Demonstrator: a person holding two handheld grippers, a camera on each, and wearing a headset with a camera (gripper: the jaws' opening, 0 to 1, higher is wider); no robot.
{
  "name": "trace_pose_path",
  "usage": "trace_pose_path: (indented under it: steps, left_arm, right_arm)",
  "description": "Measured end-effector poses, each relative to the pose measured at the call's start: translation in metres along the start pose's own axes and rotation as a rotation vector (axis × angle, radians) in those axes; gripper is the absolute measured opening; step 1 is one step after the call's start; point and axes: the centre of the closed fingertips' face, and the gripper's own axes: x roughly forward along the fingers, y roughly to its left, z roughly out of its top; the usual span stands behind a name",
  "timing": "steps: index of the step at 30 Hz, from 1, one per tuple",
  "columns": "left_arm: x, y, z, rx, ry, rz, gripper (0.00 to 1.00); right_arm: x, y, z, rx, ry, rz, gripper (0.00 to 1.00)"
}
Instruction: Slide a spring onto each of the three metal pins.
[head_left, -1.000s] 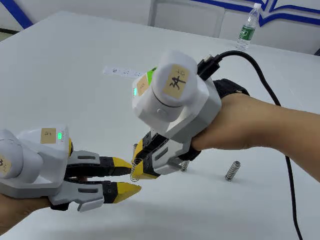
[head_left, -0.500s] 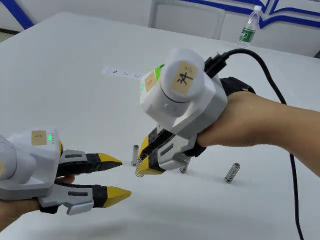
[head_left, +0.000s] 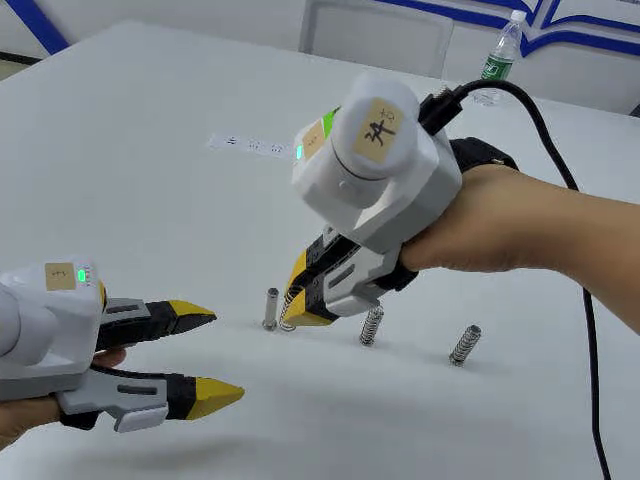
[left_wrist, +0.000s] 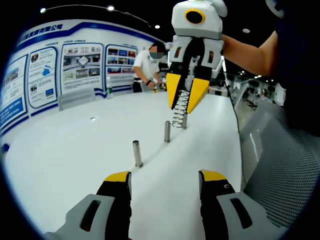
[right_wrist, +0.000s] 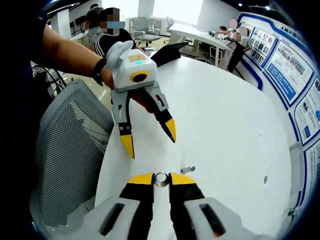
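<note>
My right gripper (head_left: 303, 312) is shut on a spring (head_left: 289, 308), whose lower end hangs just right of a bare metal pin (head_left: 270, 308). Two more springs (head_left: 371, 325) (head_left: 465, 343) stand upright further right. My left gripper (head_left: 215, 356) is open with nothing between its fingers, at the lower left, well apart from the pin. In the left gripper view the bare pin (left_wrist: 136, 153) stands ahead of my open left gripper (left_wrist: 165, 177), and beyond it the right gripper (left_wrist: 186, 95) holds the spring (left_wrist: 180, 112). The right gripper view shows the spring (right_wrist: 161, 179) end-on between shut jaws.
A water bottle (head_left: 497, 52) stands at the table's far edge and a paper strip (head_left: 247, 146) lies behind the pins. A black cable (head_left: 545, 145) trails from the right gripper. A mesh chair (right_wrist: 70, 150) stands beside the white table (head_left: 130, 200). People are in the background.
My left gripper has drawn back to the lower left, away from the spring, still open. The right gripper has lifted slightly up and right with the spring held.
</note>
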Motion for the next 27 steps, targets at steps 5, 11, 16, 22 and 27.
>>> trace_pose_path:
  steps: [5,11,16,22,27]
  left_arm:
    - [-0.003,0.001,-0.002,-0.016,0.001,0.008,0.58]
    - [-0.004,0.001,-0.003,-0.024,0.000,0.011,0.62]
    - [-0.005,0.002,-0.002,-0.023,0.002,0.011,0.64]
    - [-0.005,0.003,0.000,-0.026,-0.006,0.016,0.65]
    - [-0.005,0.002,0.001,-0.025,-0.009,0.014,0.65]
  right_arm:
    - [0.002,-0.016,-0.001,0.014,0.002,-0.019,0.12]
    - [0.007,-0.039,0.001,0.036,-0.003,-0.048,0.12]
    - [0.016,-0.047,0.004,0.052,-0.004,-0.054,0.12]
    - [0.027,-0.057,-0.002,0.086,0.007,-0.046,0.12]
    - [0.034,-0.057,-0.004,0.105,0.013,-0.035,0.12]
